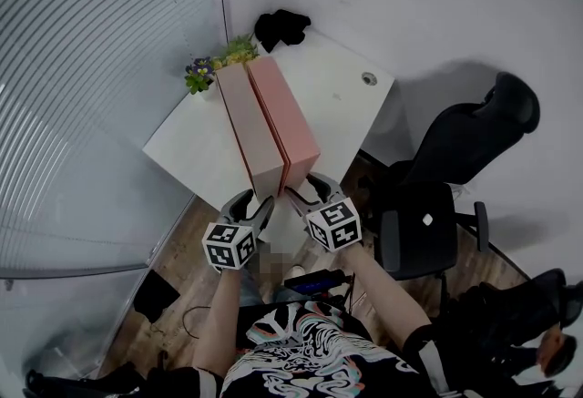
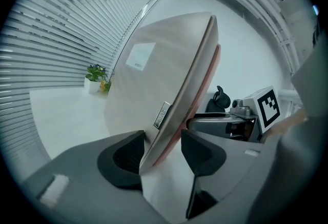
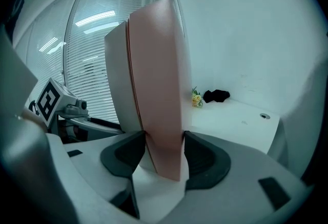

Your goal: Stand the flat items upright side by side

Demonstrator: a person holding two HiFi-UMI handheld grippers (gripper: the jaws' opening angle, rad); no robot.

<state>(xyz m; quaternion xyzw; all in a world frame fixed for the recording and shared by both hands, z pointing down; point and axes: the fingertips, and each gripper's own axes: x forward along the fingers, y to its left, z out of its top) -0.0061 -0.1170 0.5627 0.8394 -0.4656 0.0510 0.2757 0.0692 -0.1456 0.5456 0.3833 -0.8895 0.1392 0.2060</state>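
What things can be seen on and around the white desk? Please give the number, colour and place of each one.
desk: one, white, in the corner between blinds and wall
beige flat item: one, beige, upright on the desk, against the pink one
pink flat item: one, pink, upright on the desk, right of the beige one
plant: one, green with small flowers, on the desk behind the flat items
black object: one, black, far corner of the desk; too small to identify
office chair: one, black, on the floor right of the desk
left gripper: one, grey, closed on the beige flat item's near end
right gripper: one, grey, closed on the pink flat item's near end
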